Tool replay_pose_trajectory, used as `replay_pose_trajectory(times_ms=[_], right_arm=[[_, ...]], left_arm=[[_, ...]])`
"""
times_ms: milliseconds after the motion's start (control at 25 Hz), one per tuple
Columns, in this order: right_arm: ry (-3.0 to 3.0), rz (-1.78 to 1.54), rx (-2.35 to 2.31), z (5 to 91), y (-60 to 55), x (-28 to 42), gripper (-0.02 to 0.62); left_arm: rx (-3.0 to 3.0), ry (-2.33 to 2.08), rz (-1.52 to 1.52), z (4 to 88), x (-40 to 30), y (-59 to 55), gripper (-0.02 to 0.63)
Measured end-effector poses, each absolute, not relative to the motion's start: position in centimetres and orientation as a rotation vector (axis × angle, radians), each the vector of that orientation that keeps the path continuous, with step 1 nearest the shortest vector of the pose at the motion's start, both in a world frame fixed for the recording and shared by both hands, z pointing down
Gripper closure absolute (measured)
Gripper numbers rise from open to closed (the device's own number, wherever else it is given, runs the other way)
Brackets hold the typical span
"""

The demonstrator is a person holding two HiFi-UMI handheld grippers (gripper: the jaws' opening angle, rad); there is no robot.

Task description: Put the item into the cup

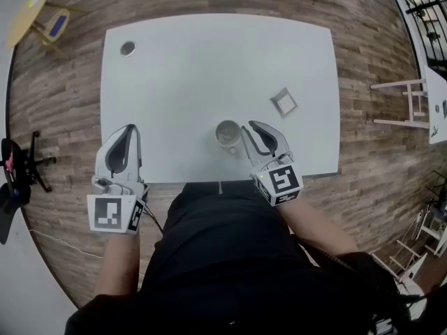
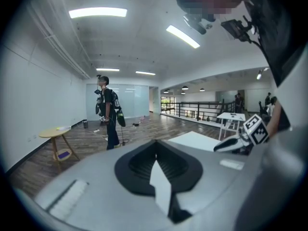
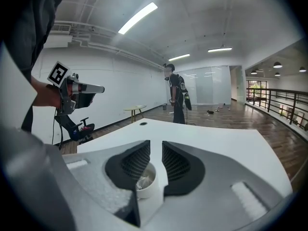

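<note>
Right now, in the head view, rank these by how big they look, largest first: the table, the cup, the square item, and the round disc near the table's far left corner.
1. table
2. cup and square item: these look about alike, so they are not ranked against each other
3. round disc

A small white cup [image 1: 228,134] stands upright on the bench [image 1: 174,68], close to the front edge of the bench and a little right of its middle. The cup is round and its mouth is open. In it lies the item [image 3: 143,181], pale, shiny and crumpled; more I cannot tell.
</note>
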State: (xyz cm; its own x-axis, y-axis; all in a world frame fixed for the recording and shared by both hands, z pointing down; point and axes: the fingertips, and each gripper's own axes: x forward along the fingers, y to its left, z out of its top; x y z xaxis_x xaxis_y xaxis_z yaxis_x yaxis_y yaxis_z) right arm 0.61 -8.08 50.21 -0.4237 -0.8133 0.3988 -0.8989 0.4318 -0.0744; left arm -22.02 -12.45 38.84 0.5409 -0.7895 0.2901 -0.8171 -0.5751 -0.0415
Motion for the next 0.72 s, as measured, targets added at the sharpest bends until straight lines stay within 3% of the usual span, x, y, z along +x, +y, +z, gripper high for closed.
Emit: replay_pose_trajectory(times_ms=[720], right_arm=[[-2.33,0.305,1.674,46.9,-8.2,5.1,0.512]], left_arm=[[2.778,-1.304,0.371,37.7,-19.0,-13.7,0.607]])
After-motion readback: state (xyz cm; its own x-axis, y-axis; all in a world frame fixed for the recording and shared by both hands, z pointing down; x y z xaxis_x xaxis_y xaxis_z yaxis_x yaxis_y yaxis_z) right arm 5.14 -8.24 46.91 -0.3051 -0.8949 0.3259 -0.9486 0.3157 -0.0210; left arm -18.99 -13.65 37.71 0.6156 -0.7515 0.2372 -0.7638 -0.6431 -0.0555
